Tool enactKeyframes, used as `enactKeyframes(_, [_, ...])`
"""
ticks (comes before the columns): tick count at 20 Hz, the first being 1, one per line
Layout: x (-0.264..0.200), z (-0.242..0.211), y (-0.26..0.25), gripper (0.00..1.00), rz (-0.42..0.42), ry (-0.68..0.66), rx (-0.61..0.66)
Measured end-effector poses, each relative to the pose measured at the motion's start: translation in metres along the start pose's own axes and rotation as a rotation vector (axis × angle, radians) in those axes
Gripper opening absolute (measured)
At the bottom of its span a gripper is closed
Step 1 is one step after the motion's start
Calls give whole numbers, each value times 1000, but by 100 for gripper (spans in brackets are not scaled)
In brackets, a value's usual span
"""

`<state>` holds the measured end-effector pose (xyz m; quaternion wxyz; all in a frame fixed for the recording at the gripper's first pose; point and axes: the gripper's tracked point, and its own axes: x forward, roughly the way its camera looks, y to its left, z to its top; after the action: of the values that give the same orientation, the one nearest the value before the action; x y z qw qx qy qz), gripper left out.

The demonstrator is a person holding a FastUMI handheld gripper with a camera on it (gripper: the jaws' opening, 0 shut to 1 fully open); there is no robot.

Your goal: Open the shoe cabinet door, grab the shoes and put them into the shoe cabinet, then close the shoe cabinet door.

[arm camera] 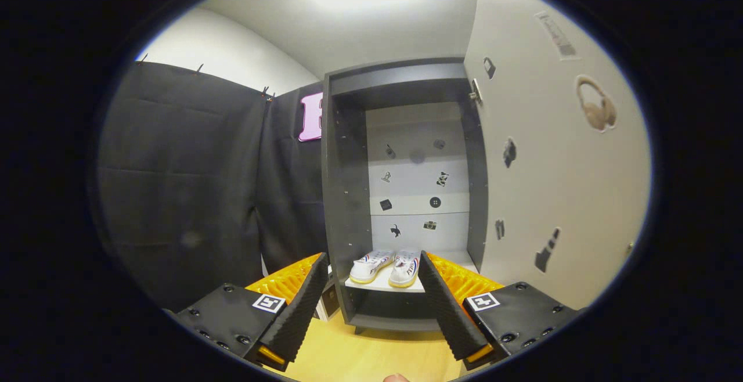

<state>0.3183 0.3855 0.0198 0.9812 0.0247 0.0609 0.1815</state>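
Note:
The grey shoe cabinet point(343, 196) stands ahead with its door point(557, 173) swung wide open to the right, the door's pale inner face covered with small stickers. A pair of white shoes point(386, 267) with yellowish soles sits side by side on the cabinet's lower white shelf point(383, 284), toes toward me. My gripper point(371, 280) is open, its two fingers spread apart with nothing between them. The shoes lie beyond the fingertips, seen through the gap.
Black cloth point(191, 184) hangs as a wall to the left of the cabinet. The wooden floor point(360, 353) lies below the fingers. The cabinet's back panel point(415, 184) carries several small stickers. A low compartment point(395, 306) sits under the shelf.

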Motion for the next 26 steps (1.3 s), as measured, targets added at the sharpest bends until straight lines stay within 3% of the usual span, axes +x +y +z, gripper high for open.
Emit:
enactKeyframes(7, [-94,16,-31,97,35,-18,35])
enactKeyframes(15, [-157,35,-96,97,109,-3,20])
enactKeyframes(26, [-156,27,-191,97,66,23,2])
